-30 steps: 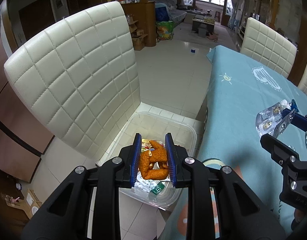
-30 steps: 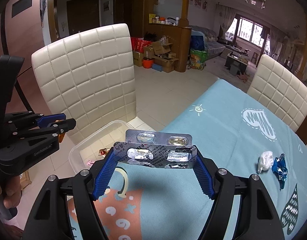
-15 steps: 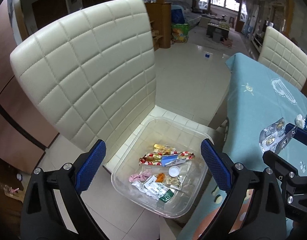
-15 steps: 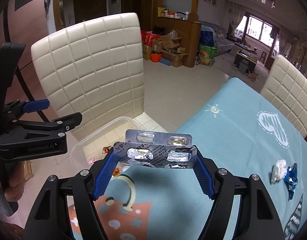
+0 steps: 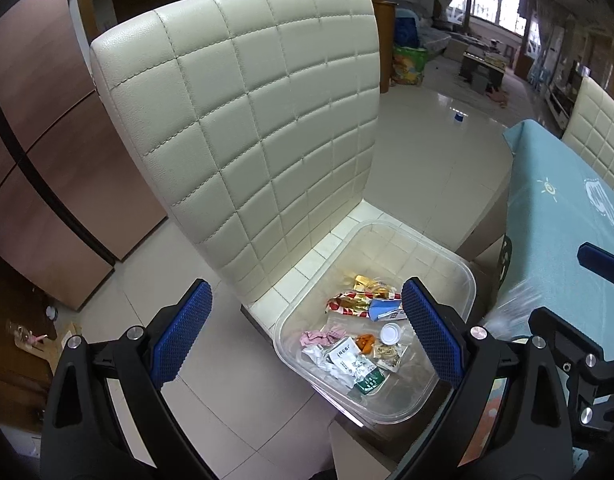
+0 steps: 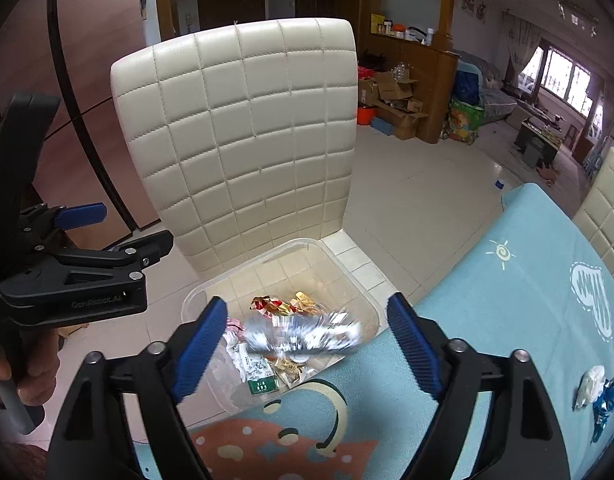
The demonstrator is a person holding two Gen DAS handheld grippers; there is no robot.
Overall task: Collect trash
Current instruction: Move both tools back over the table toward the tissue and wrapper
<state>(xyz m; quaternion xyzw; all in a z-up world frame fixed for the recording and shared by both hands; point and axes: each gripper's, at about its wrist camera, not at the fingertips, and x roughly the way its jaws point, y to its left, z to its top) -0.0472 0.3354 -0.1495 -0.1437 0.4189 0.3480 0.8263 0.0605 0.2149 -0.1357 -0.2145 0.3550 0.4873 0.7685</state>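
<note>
Already well along: clear bin [image 5: 465,276] on chair seat, lower centre of frame, holds wrappers, cap, orange scrap. Left gripper [image 5: 307,334] wide open, empty, above bin. Right gripper [image 6: 307,346] jaws opening; foil blister pack [image 6: 303,334] blurred between them, loose, apparently dropping binward. Left: white wad [image 6: 589,386] and blue wrapper [image 6: 605,402] on table, lower right.

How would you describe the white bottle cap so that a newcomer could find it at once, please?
Start at the cream quilted chair beside the blue tablecloth. On its seat sits a clear plastic bin holding wrappers. The white bottle cap lies among them, beside an orange snack piece; it is the only round item there.
</note>
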